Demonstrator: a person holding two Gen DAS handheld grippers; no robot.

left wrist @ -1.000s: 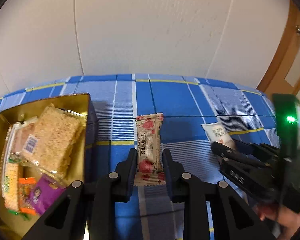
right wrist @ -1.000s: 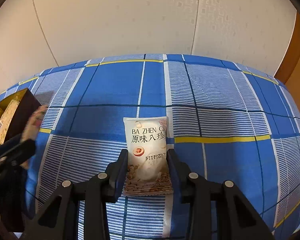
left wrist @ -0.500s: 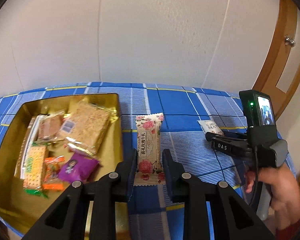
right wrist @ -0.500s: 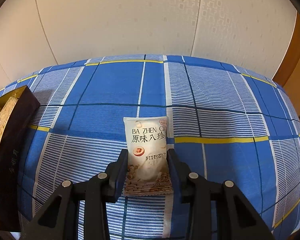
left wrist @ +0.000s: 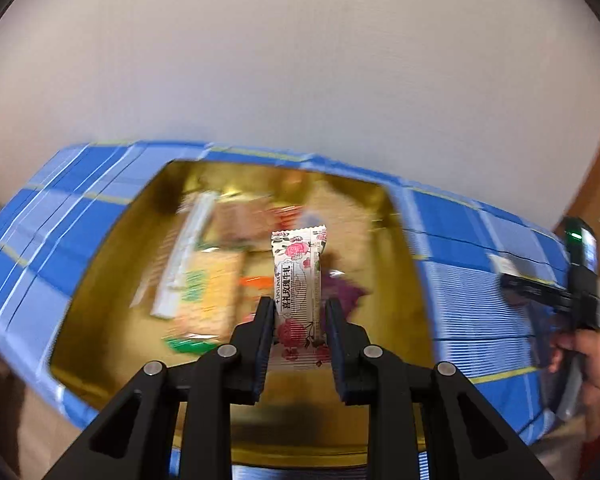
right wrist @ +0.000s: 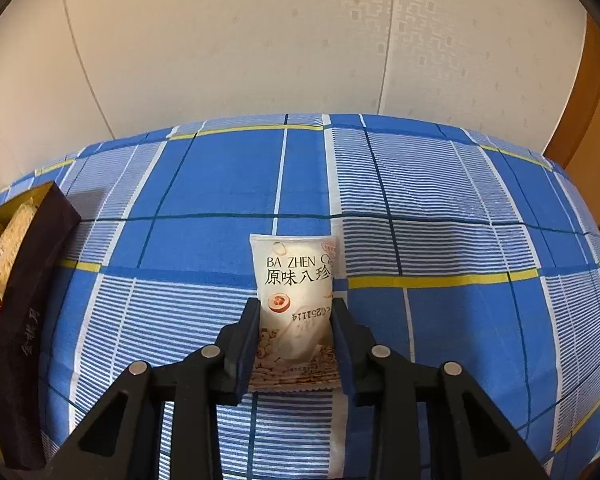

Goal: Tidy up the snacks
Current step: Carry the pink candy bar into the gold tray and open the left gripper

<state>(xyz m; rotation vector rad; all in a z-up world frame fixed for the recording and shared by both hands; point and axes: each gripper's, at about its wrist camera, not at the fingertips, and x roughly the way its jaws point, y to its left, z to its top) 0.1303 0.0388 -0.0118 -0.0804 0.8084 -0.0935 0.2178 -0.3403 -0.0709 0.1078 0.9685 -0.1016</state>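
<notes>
Left tool (left wrist: 298, 312) grips a rose-print candy bar (left wrist: 298, 280) above the gold tin (left wrist: 404, 280) of snacks. Right tool (right wrist: 294, 316) clamps a white snack pouch (right wrist: 294, 284) resting on the plaid worktop (right wrist: 460, 220).

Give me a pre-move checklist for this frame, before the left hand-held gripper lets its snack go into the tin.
1. Left hand-held gripper shut on the rose-print candy bar: ok.
2. Bar positioned over the open gold tin: ok by the left wrist view, though height above it cannot be told.
3. Room in the tin among the snacks already inside: cannot tell, the contents are motion-blurred.
4. Right hand-held gripper shut on the white Ba Zhen pouch: ok.
5. Right hand-held gripper apart from the tin, over the blue plaid cloth: ok.
</notes>
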